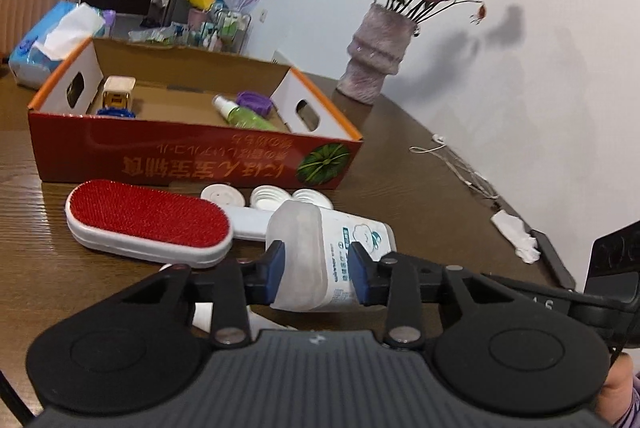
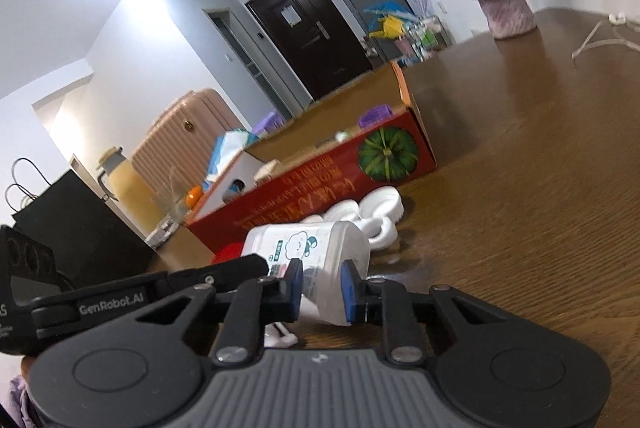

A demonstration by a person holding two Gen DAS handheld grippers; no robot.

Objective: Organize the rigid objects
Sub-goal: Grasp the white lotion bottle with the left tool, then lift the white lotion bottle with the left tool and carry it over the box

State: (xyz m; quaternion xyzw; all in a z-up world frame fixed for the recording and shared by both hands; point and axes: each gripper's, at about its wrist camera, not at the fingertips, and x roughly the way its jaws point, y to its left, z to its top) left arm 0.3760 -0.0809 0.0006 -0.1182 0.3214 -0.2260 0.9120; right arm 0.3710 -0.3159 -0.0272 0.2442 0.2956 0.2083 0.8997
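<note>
A white bottle (image 1: pixel 320 248) (image 2: pixel 312 248) with a frosted cap lies on its side on the brown table. My left gripper (image 1: pixel 317 274) is shut on its cap end, blue pads pressing both sides. My right gripper (image 2: pixel 322 290) is shut on the same bottle from the other side. A red lint brush (image 1: pixel 148 220) lies left of the bottle, and white lids (image 1: pixel 272 197) (image 2: pixel 380 204) lie behind it. The red cardboard box (image 1: pixel 160 156) (image 2: pixel 320 188) stands beyond them, holding a green spray bottle (image 1: pixel 248 116), a purple piece (image 1: pixel 254 100) and a gold-and-cream item (image 1: pixel 118 90).
A vase of dried roses (image 1: pixel 374 56) stands at the back right near the wall. A tissue pack (image 1: pixel 52 40) sits behind the box on the left. A white cable (image 1: pixel 452 156), a crumpled tissue (image 1: pixel 516 236) and a black flat object (image 1: pixel 556 260) lie along the right edge.
</note>
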